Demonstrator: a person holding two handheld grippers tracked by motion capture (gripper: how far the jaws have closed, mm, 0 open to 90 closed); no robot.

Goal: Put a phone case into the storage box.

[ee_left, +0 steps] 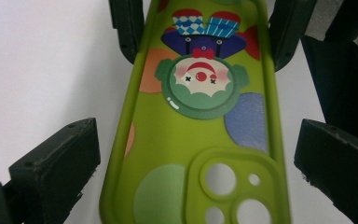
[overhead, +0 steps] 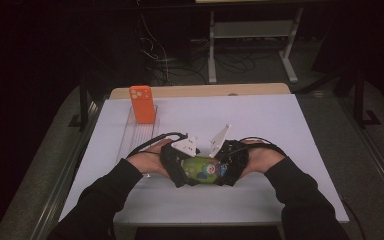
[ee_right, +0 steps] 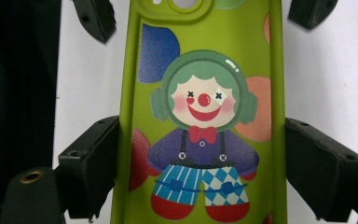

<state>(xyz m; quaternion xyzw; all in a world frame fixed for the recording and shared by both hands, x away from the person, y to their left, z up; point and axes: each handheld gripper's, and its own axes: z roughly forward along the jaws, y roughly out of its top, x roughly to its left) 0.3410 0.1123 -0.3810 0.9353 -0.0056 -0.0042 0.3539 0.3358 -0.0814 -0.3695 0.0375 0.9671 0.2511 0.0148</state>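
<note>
dim room, white table [overhead: 260, 120]: both grippers' jaws meet on a green clown phone case [overhead: 200, 169], right clamping, left's hold unclear.

Two phone cases are showing on the bench [overhead: 260, 115]: one green phone case [overhead: 200, 170] printed with a single clown, and one orange phone case [overhead: 142, 104] standing at the far left. One clear tray [overhead: 136, 134] is lying under the orange one. Two grippers are meeting at the green case, the left gripper [overhead: 180, 170] and the right gripper [overhead: 227, 167], each carrying two black fingers [ee_right: 91, 168], so four fingers in all are sitting along its edges. Two hands in dark sleeves are holding them. The green case is showing one raised camera block with four round holes.
</note>
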